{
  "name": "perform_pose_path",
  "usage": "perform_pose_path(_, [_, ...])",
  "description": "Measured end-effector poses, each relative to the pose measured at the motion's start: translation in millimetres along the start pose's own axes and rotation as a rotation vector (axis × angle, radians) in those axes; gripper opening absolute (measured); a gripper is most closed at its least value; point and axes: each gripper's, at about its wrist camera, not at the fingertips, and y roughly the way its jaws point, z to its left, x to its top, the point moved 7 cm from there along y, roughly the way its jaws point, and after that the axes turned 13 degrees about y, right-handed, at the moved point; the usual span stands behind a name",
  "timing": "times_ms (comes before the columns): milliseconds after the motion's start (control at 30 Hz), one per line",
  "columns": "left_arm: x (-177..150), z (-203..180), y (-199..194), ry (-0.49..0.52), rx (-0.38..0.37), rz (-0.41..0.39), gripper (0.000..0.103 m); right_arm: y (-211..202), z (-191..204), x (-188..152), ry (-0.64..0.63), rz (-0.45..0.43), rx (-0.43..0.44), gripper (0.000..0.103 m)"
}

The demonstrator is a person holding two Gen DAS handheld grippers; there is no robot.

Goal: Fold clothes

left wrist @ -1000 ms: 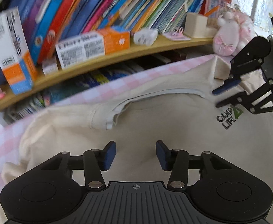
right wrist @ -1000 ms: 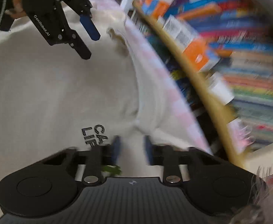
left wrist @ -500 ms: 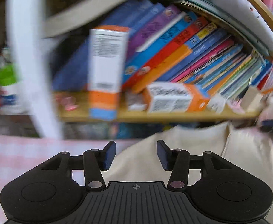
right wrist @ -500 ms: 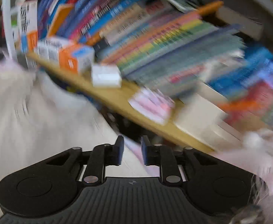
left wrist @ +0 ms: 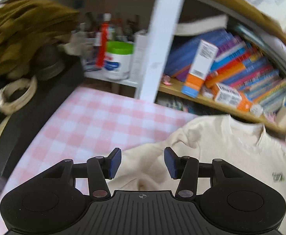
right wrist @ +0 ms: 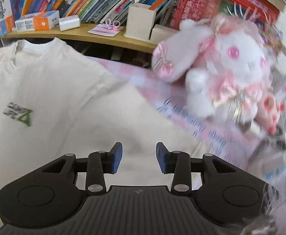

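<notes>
A cream T-shirt (left wrist: 221,146) with a small green chest print lies flat on a pink checked cloth (left wrist: 96,121). In the left wrist view my left gripper (left wrist: 142,162) hovers open over the shirt's left sleeve, with nothing between its blue pads. In the right wrist view the same T-shirt (right wrist: 45,90) fills the left and middle. My right gripper (right wrist: 138,158) hangs above its right sleeve area, jaws opening, nothing between them. The collar points toward the bookshelf.
A wooden shelf (right wrist: 80,36) of books and boxes runs behind the shirt. A pink and white plush rabbit (right wrist: 221,66) sits right of the shirt. At the left stand a white post (left wrist: 160,45), a green-lidded tub (left wrist: 117,60) and brown fabric (left wrist: 21,29).
Both grippers swung apart from the shirt's collar area, the left to the left sleeve, the right to the right sleeve. The right jaws have widened. The views have rolled.
</notes>
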Motion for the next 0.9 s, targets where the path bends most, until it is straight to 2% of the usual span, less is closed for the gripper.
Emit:
perform_pose_path(100, [-10,18,1,-0.092,0.023,0.000,0.047,-21,29,-17,0.021,-0.023,0.043,0.036])
perform_pose_path(200, [-21,30,11,-0.155,0.069,0.058,0.046,-42,67,-39,-0.002,-0.042,0.083,0.036])
perform_pose_path(300, [-34,34,17,-0.246,0.073,0.105,0.048,-61,103,-64,-0.048,-0.053,0.095,0.036])
perform_pose_path(400, [-42,42,18,-0.386,0.064,0.103,0.049,-76,133,-89,-0.090,-0.058,0.092,0.036])
perform_pose_path(500, [-38,48,25,-0.421,0.080,0.095,0.049,-81,150,-109,-0.132,-0.051,0.090,0.036])
perform_pose_path(600, [-24,44,41,-0.307,0.116,0.129,0.048,-84,159,-126,-0.180,-0.037,0.068,0.036])
perform_pose_path(700, [-21,27,53,-0.188,0.111,0.186,0.043,-83,163,-138,-0.184,0.008,0.106,0.037])
perform_pose_path(733, [-21,22,53,-0.174,0.099,0.186,0.035,-84,165,-140,-0.180,0.018,0.126,0.039])
perform_pose_path(767, [-22,17,54,-0.164,0.085,0.187,0.004,-85,166,-142,-0.179,0.023,0.140,0.039])
perform_pose_path(833, [-21,10,47,-0.162,0.062,0.166,0.004,-86,167,-144,-0.177,0.023,0.143,0.039])
perform_pose_path(900, [-5,9,22,-0.117,0.139,0.044,0.004,-86,166,-144,-0.165,0.029,0.145,0.039])
